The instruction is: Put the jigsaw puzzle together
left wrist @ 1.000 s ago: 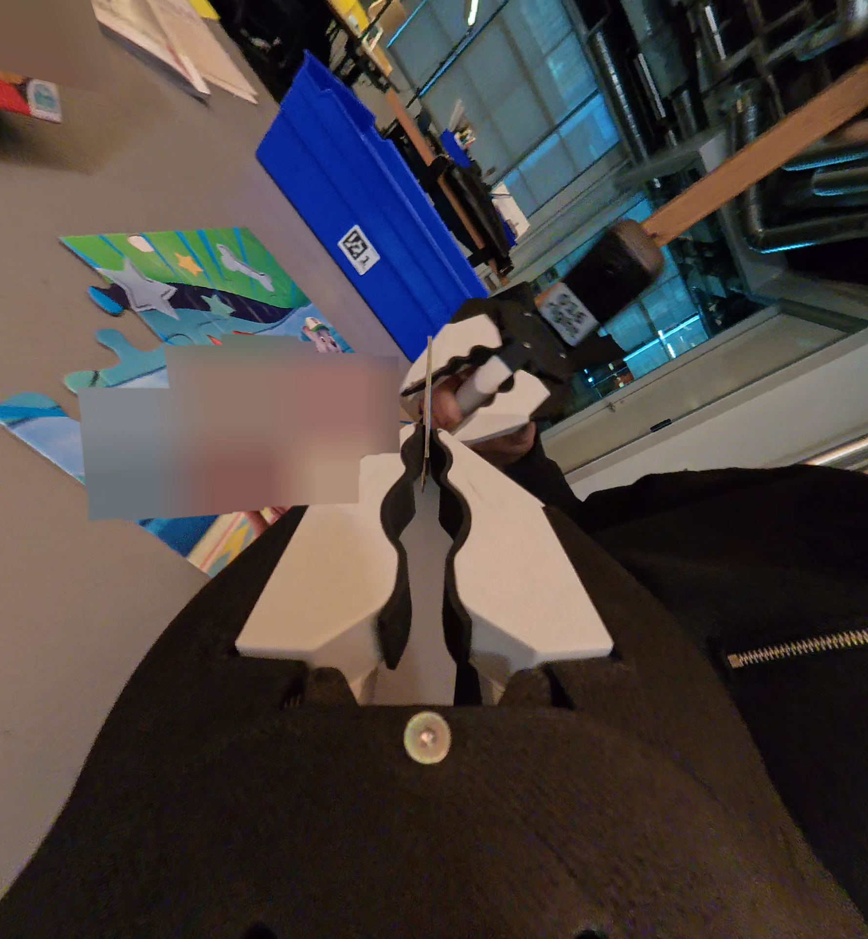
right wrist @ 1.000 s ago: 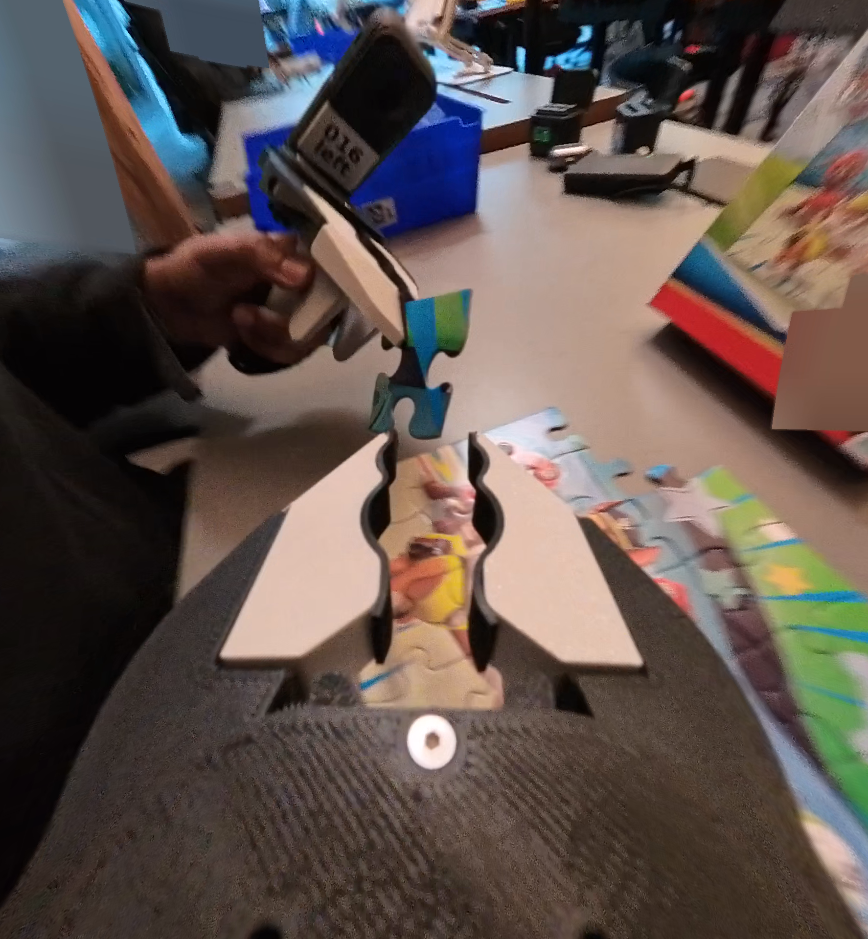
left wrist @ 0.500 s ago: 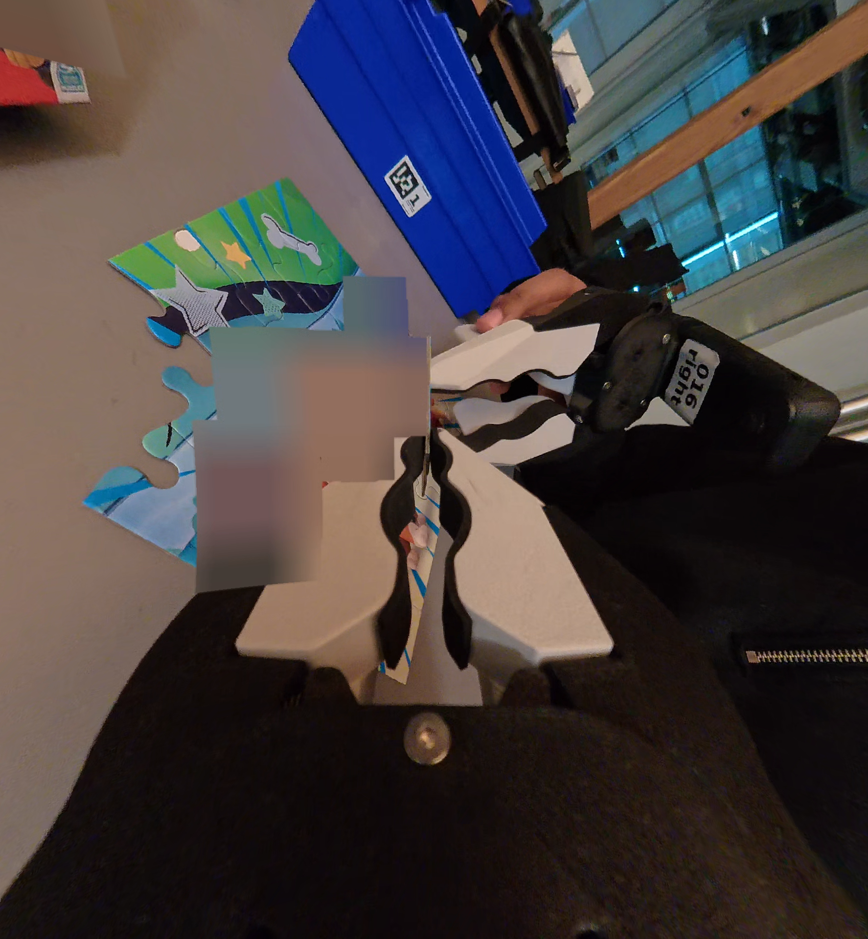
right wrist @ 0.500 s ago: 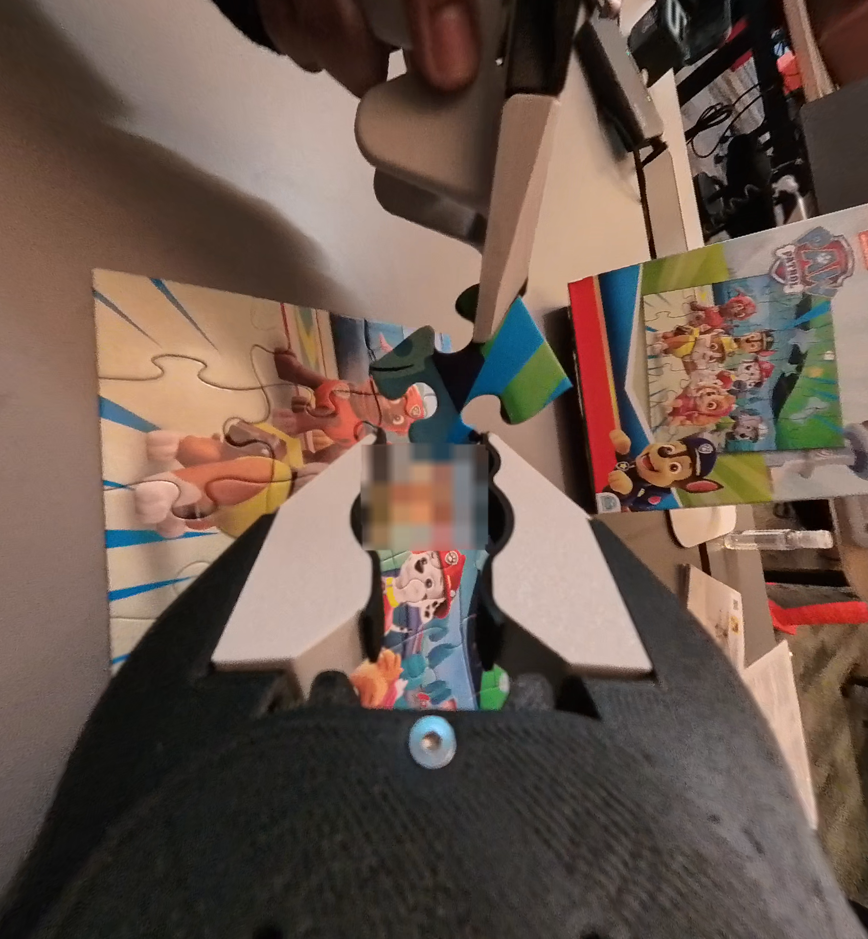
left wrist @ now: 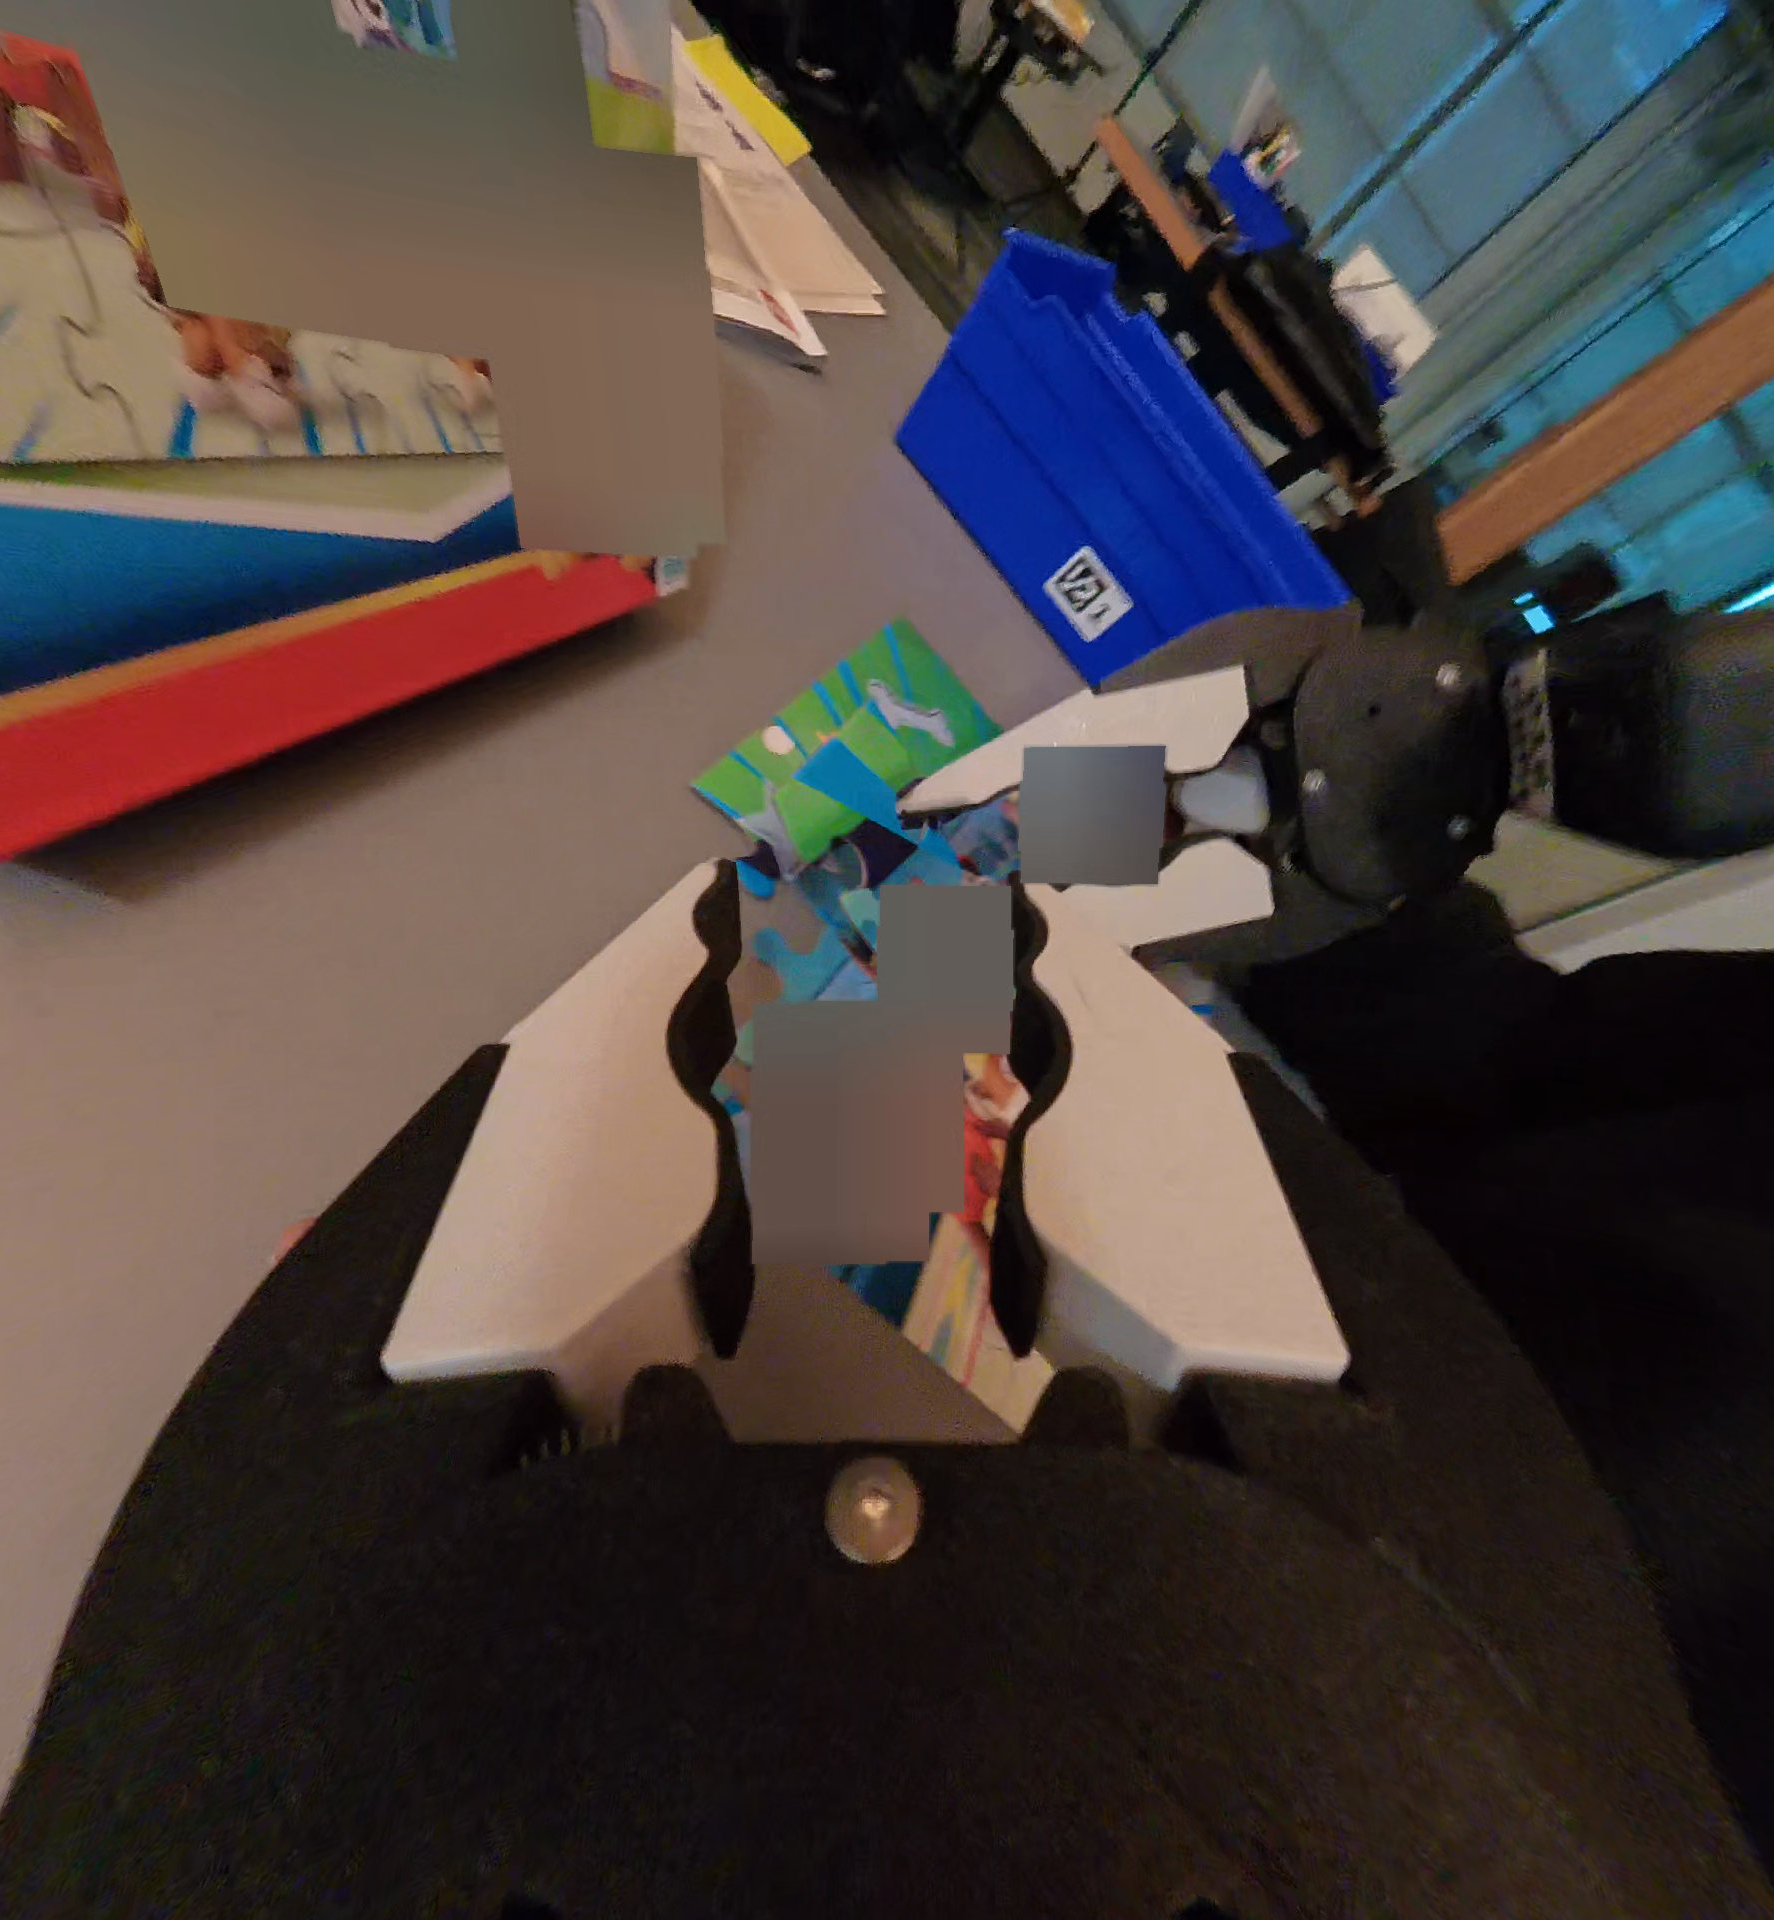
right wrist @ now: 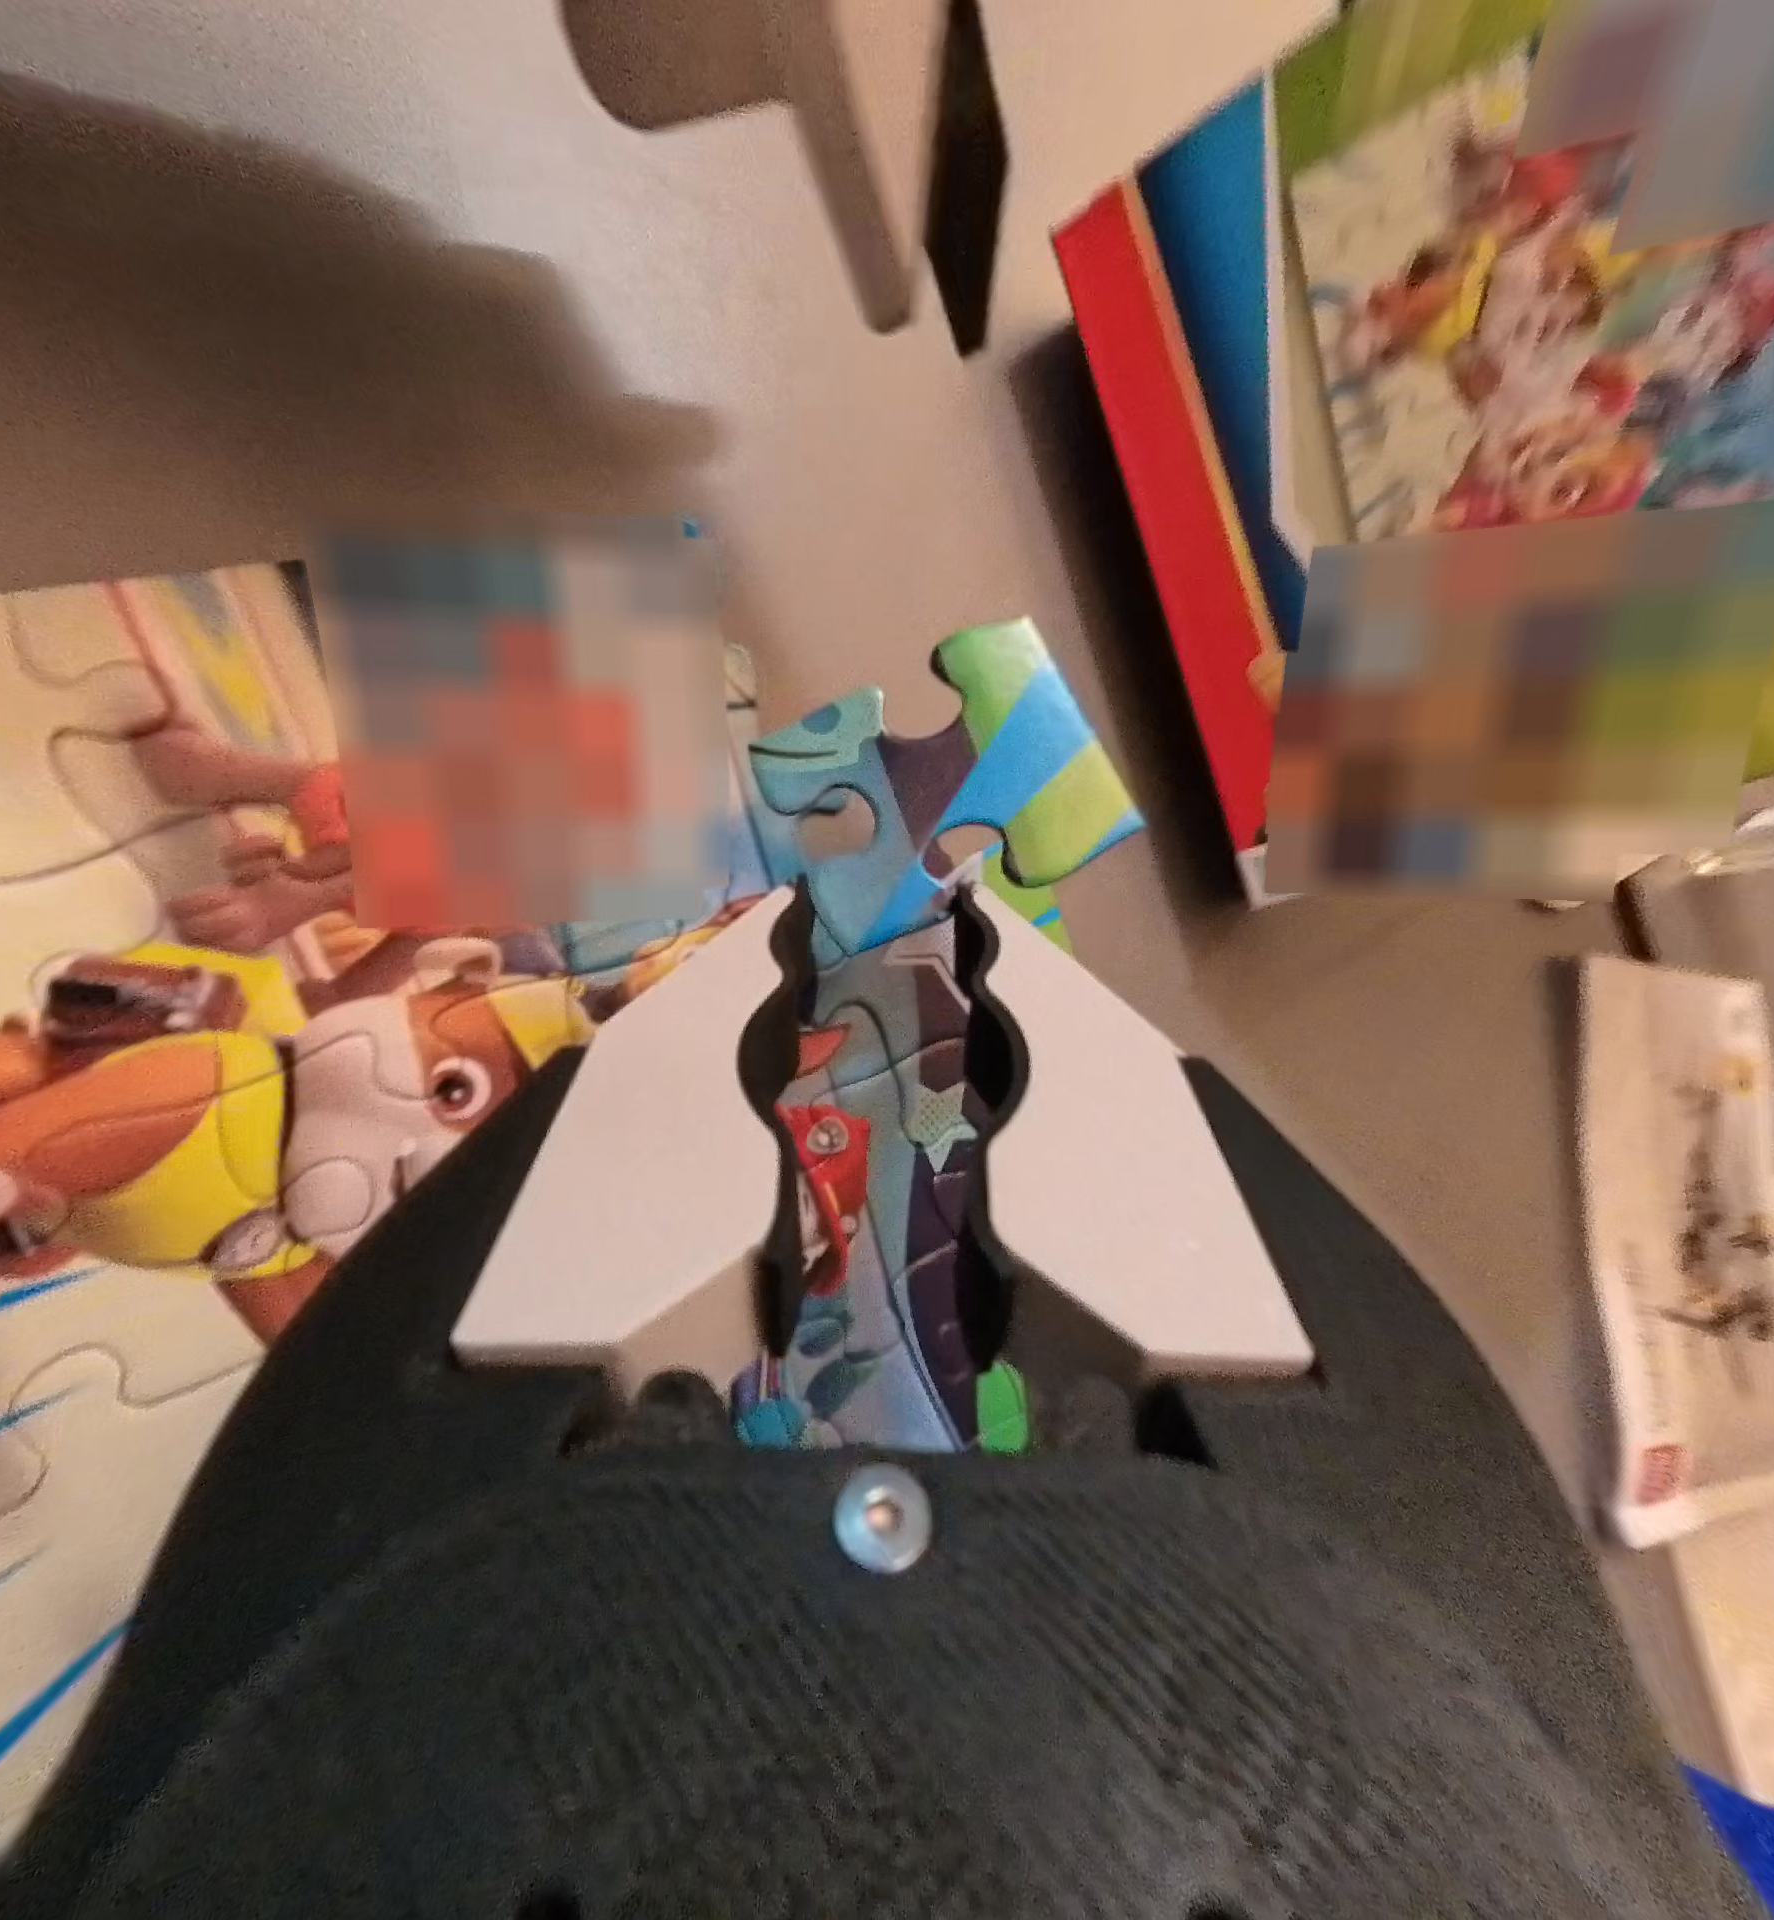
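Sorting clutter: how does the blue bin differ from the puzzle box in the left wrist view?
The blue bin: one plain colour, stepped walls; the puzzle box: red and blue sides. The bin bears a white sticker, the box a cartoon picture. Both sit on the grey table.

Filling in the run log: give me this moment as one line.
left gripper: open | right gripper: green-blue puzzle piece between fingertips | below: partly built puzzle on table | nearby: puzzle box, blue bin

Bare table (left wrist: 239,1039) left; puzzle box (left wrist: 239,707) blocks beyond.
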The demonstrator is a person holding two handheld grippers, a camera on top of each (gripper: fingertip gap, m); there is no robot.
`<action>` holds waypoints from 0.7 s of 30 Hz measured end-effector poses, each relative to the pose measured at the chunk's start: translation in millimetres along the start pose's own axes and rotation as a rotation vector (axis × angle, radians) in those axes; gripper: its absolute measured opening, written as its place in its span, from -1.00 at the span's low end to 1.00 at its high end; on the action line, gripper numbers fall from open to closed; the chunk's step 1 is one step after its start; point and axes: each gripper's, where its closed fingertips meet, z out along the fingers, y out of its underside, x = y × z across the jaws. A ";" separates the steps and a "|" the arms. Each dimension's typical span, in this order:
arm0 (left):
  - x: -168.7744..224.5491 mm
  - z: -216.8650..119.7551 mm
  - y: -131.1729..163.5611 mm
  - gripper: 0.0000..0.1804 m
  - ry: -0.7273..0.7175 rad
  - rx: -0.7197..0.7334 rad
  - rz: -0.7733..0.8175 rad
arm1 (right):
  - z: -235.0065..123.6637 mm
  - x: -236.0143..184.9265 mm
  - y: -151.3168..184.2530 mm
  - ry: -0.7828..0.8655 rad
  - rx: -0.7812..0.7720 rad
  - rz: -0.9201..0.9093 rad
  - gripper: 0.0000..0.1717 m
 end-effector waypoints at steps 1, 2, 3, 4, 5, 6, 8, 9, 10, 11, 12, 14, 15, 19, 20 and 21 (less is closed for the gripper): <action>-5.2 1.6 2.0 -0.45 -0.035 -0.012 0.030 | 6.0 2.9 1.8 -0.016 -0.017 0.041 -0.70; -10.7 4.2 5.3 -0.46 -0.070 -0.031 0.056 | 11.1 7.0 1.7 -0.018 -0.024 0.079 -0.70; -14.9 7.1 9.1 -0.47 -0.097 -0.052 0.079 | 15.5 9.3 0.6 -0.026 -0.027 0.113 -0.70; -18.0 10.1 13.1 -0.47 -0.116 -0.072 0.095 | 19.4 9.2 -0.4 -0.044 -0.033 0.146 -0.70; -20.2 12.9 17.1 -0.47 -0.127 -0.091 0.103 | 22.6 8.7 -0.9 -0.058 -0.044 0.176 -0.70; -21.0 15.7 20.8 -0.48 -0.128 -0.107 0.107 | 25.1 7.0 -2.0 -0.074 -0.051 0.194 -0.70; -23.3 19.9 28.5 -0.49 -0.132 -0.142 0.111 | 28.2 2.1 -5.0 -0.095 -0.048 0.202 -0.70; -25.3 21.3 31.8 -0.50 -0.140 -0.160 0.115 | 29.3 -0.2 -4.9 -0.101 -0.054 0.200 -0.71; -27.1 22.1 34.6 -0.51 -0.148 -0.174 0.122 | 30.5 -2.8 -4.3 -0.107 -0.061 0.193 -0.71; -28.6 22.7 36.5 -0.51 -0.156 -0.184 0.127 | 31.7 -4.1 -2.9 -0.105 -0.070 0.186 -0.71; -29.4 23.2 37.8 -0.52 -0.162 -0.191 0.132 | 32.7 -5.0 -1.6 -0.104 -0.077 0.177 -0.70; -29.1 24.5 39.1 -0.52 -0.166 -0.197 0.139 | 33.1 -5.5 -1.9 -0.102 -0.073 0.165 -0.71; -28.7 25.3 39.8 -0.53 -0.167 -0.200 0.142 | 32.7 -6.0 -2.5 -0.109 -0.070 0.166 -0.71; -30.2 29.1 43.6 -0.53 -0.187 -0.222 0.160 | 31.8 -7.0 0.0 -0.129 -0.072 0.180 -0.66; -30.6 30.1 44.4 -0.53 -0.193 -0.228 0.164 | 30.9 -6.2 0.9 -0.127 -0.072 0.185 -0.64; -30.8 31.1 44.9 -0.54 -0.199 -0.233 0.169 | 29.7 -5.3 1.8 -0.126 -0.073 0.190 -0.62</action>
